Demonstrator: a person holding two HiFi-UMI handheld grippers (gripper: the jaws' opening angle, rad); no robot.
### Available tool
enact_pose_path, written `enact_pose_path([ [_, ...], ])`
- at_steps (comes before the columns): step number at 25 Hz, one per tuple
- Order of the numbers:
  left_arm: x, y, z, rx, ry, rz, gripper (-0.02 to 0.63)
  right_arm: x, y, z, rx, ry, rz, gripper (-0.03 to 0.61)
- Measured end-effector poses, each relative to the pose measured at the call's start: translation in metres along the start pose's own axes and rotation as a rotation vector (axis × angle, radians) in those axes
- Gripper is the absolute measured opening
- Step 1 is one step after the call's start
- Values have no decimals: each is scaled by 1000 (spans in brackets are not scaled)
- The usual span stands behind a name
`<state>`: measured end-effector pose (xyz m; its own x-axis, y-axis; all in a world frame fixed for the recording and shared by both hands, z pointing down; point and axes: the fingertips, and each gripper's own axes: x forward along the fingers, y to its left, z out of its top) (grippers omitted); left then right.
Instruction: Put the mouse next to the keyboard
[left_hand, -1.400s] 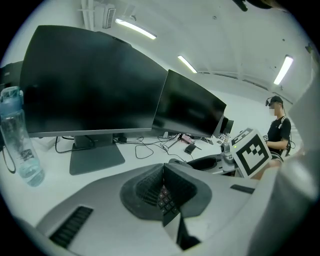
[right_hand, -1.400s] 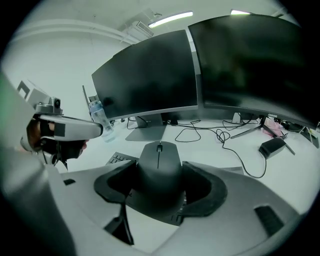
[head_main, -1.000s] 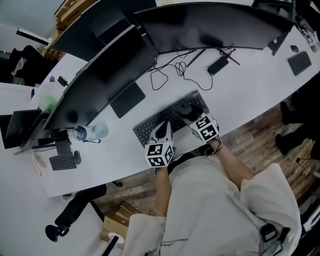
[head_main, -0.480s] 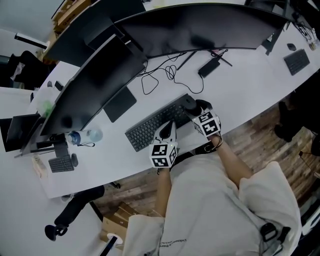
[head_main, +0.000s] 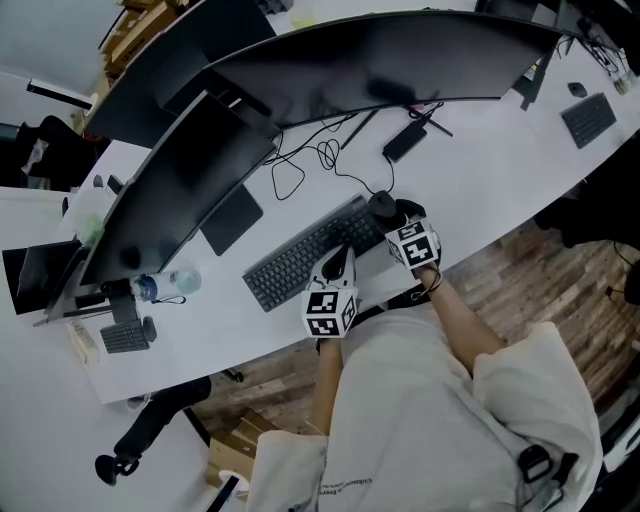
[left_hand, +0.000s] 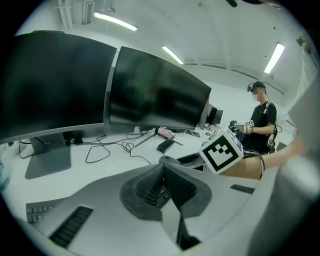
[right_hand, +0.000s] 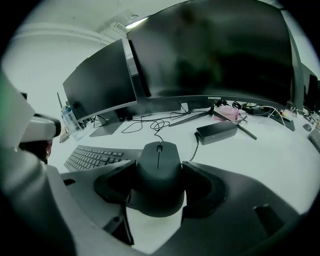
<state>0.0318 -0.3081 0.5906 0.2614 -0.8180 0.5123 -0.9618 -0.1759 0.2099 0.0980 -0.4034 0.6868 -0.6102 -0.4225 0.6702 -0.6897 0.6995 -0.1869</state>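
A black wired mouse (right_hand: 159, 172) sits between the pads of my right gripper (right_hand: 159, 187), which is shut on it. In the head view the mouse (head_main: 383, 205) is just off the right end of the black keyboard (head_main: 310, 250), low over the white desk (head_main: 500, 160); whether it touches I cannot tell. The right gripper (head_main: 395, 222) reaches in from the desk's front edge. My left gripper (head_main: 340, 262) is shut and empty over the keyboard's near edge. Its own view shows its jaws (left_hand: 162, 172) pressed together, with the right gripper's marker cube (left_hand: 221, 151) beyond.
Two large dark monitors (head_main: 350, 60) stand behind the keyboard, with loose cables (head_main: 300, 165) and a black power brick (head_main: 405, 142) under them. A water bottle (head_main: 165, 284) and small keyboard (head_main: 125, 338) lie left. Another person (left_hand: 260, 117) stands far off.
Both grippers have shifted right along the keyboard. The mouse, held in the right gripper, went from over the keyboard's right part to just past its right end.
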Motion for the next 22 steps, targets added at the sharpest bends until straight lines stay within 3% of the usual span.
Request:
enact_pose_path([
  [6, 12, -15, 5, 32, 16, -16, 21, 2, -30, -17, 53, 22, -97, 299],
  [22, 7, -21, -12, 17, 62, -10, 21, 1, -46, -61, 109, 88, -182, 299],
])
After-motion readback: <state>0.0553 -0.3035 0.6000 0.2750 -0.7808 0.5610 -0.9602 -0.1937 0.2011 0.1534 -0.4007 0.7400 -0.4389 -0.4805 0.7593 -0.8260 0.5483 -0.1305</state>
